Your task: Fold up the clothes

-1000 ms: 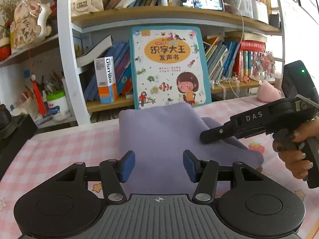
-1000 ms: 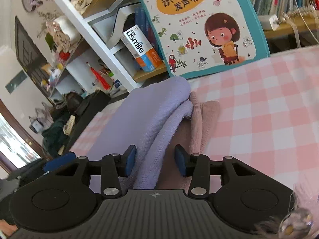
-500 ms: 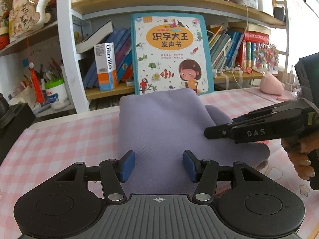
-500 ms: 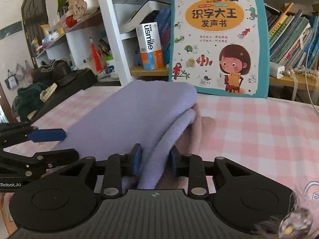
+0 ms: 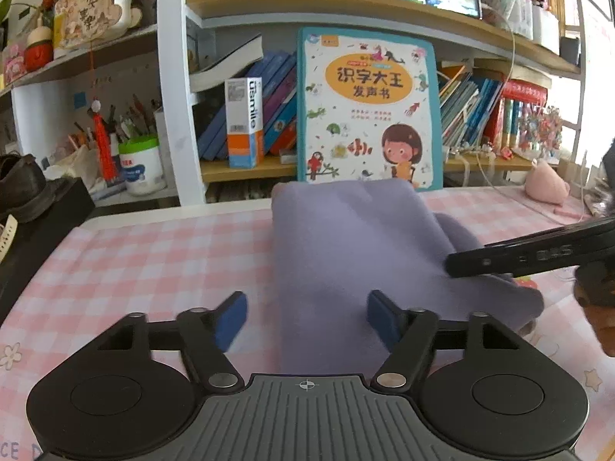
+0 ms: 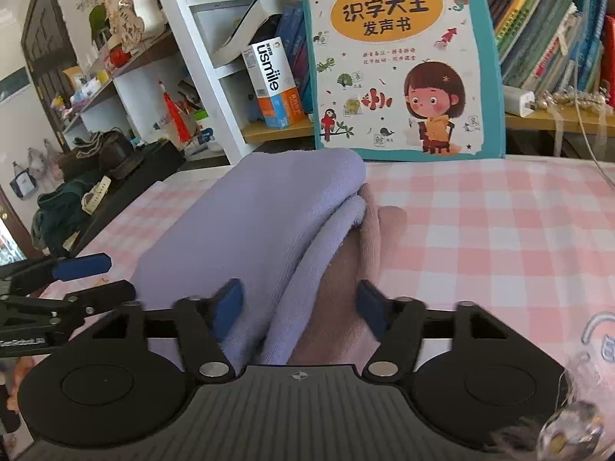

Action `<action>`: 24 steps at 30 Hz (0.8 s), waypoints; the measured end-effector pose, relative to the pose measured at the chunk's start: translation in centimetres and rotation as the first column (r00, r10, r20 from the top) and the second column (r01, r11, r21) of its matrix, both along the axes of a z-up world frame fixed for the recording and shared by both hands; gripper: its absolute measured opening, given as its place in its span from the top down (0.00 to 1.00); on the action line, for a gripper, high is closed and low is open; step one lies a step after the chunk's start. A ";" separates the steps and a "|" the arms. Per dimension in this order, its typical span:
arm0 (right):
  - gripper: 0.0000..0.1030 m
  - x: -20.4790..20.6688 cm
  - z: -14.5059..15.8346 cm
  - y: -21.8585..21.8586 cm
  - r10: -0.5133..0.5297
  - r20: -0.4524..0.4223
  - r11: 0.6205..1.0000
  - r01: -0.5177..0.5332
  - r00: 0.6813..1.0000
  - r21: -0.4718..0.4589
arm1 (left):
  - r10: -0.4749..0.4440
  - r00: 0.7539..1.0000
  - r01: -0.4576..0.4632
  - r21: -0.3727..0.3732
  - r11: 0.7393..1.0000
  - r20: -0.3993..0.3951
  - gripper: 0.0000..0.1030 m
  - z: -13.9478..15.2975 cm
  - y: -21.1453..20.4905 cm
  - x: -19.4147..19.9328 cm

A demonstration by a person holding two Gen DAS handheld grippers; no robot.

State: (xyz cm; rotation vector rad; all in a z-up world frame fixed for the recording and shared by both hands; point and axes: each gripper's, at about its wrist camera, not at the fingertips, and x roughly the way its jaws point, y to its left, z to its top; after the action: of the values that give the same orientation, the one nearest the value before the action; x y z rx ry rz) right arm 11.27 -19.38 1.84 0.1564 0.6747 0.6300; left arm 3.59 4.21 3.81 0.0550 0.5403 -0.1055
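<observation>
A folded lavender fleece garment (image 5: 357,253) lies on the pink checked table (image 5: 161,253); it also shows in the right wrist view (image 6: 261,223) with a brownish-pink layer (image 6: 342,276) under its right edge. My left gripper (image 5: 306,319) is open at the garment's near edge, holding nothing. My right gripper (image 6: 298,309) is open, its jaws on either side of the garment's folded edge. The right gripper shows from the side in the left wrist view (image 5: 530,257), over the garment's right part. The left gripper shows at the left in the right wrist view (image 6: 82,276).
A tall children's book (image 5: 369,107) leans against the bookshelf (image 5: 173,88) right behind the garment. A black box with a shoe (image 5: 23,188) sits at the table's left edge. A pink plush toy (image 5: 546,188) lies at the far right.
My right gripper has opened and let go of the garment's folded edge. My left gripper's jaws have opened wider. The garment lies flatter.
</observation>
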 end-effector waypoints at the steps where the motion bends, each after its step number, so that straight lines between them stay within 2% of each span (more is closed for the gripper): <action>1: 0.27 -0.2 0.1 -0.3 -0.010 -0.009 1.000 0.010 1.000 0.006 | -0.002 1.000 0.001 -0.015 1.000 -0.007 0.17 0.0 0.3 0.3; 2: 0.27 -0.3 0.1 -0.6 -0.013 -0.025 1.000 0.013 1.000 0.019 | -0.002 1.000 0.002 -0.038 0.999 -0.019 0.13 0.0 0.6 0.7; 8: 0.25 0.8 -1.0 -2.9 -0.010 -0.210 0.982 0.049 0.978 0.180 | -0.016 0.995 -0.005 -0.213 0.977 -0.095 0.13 -0.7 2.8 3.5; 10: 0.25 1.4 -1.5 -3.1 -0.003 -0.251 0.977 0.056 0.968 0.204 | -0.032 0.992 -0.003 -0.284 0.959 -0.122 0.13 -1.2 3.6 4.4; 14: 0.25 1.7 -1.8 -3.2 0.015 -0.271 0.972 0.051 0.962 0.231 | -0.059 0.981 -0.027 -0.434 0.900 -0.185 0.15 -2.4 5.2 6.0; 16: 0.25 1.9 -1.9 -3.4 0.023 -0.280 0.968 0.049 0.960 0.245 | -0.072 0.978 -0.029 -0.472 0.881 -0.195 0.18 -2.8 5.5 6.4; 19: 0.28 2.2 -2.0 -3.3 0.036 -0.295 0.964 0.045 0.955 0.261 | -0.096 0.975 -0.016 -0.494 0.869 -0.202 0.23 -3.2 5.5 6.8; 22: 0.38 2.3 -2.1 -2.5 0.058 -0.293 0.966 0.021 0.954 0.259 | -0.117 0.970 -0.013 -0.524 0.852 -0.213 0.29 -3.6 5.6 7.5; 24: 0.43 2.1 -2.0 -2.1 0.052 -0.274 0.971 0.015 0.960 0.238 | -0.120 0.968 -0.020 -0.540 0.841 -0.222 0.30 -3.8 5.6 7.8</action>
State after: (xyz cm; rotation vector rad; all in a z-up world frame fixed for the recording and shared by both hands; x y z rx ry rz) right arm 13.38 -21.52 -0.20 0.4698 0.8720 0.7136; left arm 11.42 9.79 0.00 -0.5056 0.7437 -0.3178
